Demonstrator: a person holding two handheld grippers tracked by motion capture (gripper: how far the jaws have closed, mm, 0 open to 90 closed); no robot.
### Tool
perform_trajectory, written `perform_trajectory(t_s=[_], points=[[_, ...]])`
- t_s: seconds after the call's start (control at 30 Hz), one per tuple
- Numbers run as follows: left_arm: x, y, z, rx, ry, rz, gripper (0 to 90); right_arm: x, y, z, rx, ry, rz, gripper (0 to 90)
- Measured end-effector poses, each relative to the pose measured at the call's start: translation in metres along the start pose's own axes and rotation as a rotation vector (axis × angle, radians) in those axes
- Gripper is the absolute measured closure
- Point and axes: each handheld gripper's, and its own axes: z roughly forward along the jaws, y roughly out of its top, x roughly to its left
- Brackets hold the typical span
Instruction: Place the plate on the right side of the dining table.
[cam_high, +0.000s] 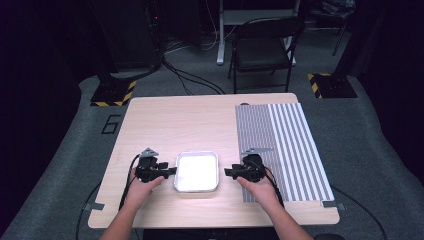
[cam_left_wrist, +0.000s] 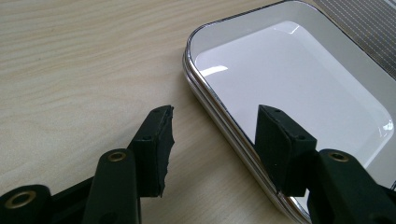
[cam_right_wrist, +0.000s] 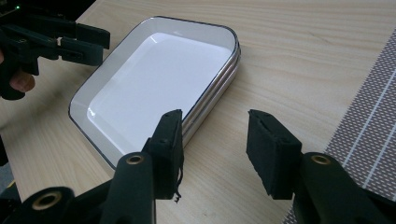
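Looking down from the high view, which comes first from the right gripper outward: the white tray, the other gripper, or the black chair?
1. White tray, just to its left.
2. Left gripper, at the tray's far side.
3. Black chair, beyond the table.

Measured from the right gripper.

High view overhead facing forward, gripper views close, opposite sides, sharing tray (cam_high: 196, 187)

Left tongs (cam_high: 171, 171) and right tongs (cam_high: 227, 173) gape, facing inward.
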Motion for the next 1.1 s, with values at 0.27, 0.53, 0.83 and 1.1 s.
perform_trajectory(t_s=[0.27,0.53,0.83,1.1], points=[[-0.003,-0.001,0.005,0.029,0.009,0.035,45.5,0.002,0.0,0.005,0.008,0.006,0.029,55.2],[-0.001,-0.003,0.007,0.033,0.004,0.009,45.5,-0.001,0.0,0.008,0.018,0.014,0.079,59.2],[-0.004,-0.001,0.006,0.031,-0.001,-0.047,55.7,0.001,0.001,0.012,0.021,0.018,0.091,59.9],[-0.003,0.002,-0.003,0.001,0.011,-0.024,68.4,0.003,0.001,0.012,0.02,0.016,0.072,60.7]])
